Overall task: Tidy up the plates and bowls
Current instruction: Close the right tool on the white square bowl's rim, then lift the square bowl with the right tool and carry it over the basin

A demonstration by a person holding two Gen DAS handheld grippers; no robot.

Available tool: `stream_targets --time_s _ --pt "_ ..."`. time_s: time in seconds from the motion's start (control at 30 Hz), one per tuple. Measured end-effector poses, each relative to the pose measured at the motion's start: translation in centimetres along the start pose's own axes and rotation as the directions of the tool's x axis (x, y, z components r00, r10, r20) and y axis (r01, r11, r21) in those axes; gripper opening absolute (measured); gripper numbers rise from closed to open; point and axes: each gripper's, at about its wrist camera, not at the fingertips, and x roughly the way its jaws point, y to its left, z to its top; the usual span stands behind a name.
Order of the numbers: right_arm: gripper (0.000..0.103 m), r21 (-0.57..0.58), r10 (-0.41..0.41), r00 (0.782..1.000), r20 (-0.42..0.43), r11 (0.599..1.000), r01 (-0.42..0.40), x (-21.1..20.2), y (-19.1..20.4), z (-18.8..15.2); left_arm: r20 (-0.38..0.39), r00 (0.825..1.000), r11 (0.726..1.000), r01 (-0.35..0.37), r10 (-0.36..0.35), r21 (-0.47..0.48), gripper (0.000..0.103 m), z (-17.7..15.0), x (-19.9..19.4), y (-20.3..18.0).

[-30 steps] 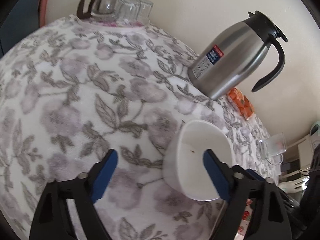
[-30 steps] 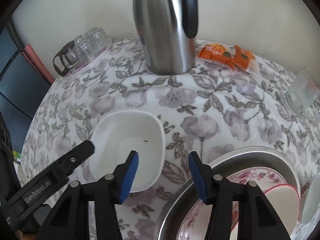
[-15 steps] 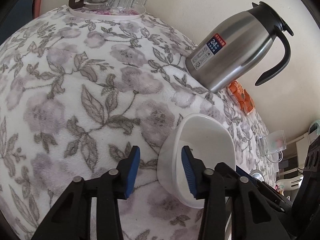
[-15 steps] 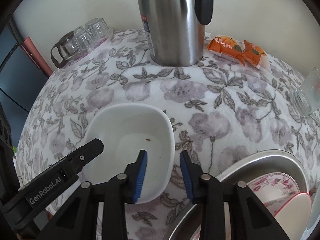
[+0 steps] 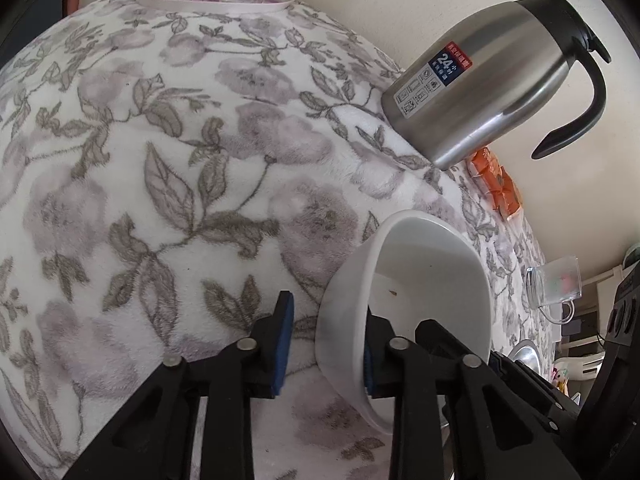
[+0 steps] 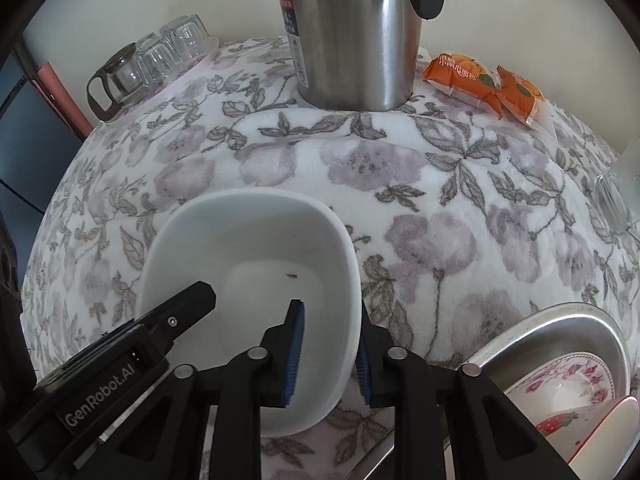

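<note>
The white bowl sits on the bench at 6 o'clock from the flask. Its walls are straddled by both claws, left and right, just been closing, pads not clearly pressed yet. An uneven pinch could tip it. The basin is cut off at 4 o'clock.

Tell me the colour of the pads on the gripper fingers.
Blue, on black fingers; the pads show best in the right wrist view.
</note>
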Motion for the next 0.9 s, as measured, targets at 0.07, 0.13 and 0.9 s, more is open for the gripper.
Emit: stream_targets --time_s 0.07,0.13,0.9 --pt "0.024 0.001 -0.006 1.000 -0.001 1.000 0.006 0.1 -0.1 0.1 -0.002 1.000 1.000 0.016 -0.016 -0.005 0.024 0.0 0.1 0.1" --pt "0.024 0.002 -0.005 1.000 0.000 1.000 0.005 0.1 -0.1 0.2 0.000 1.000 1.000 0.028 -0.028 -0.004 0.020 0.0 0.0 0.0" --pt "0.018 0.007 0.051 0.997 0.057 0.999 -0.051 -3.6 0.2 -0.4 0.056 0.998 0.999 0.027 -0.028 0.030 0.015 0.2 -3.3 -1.2"
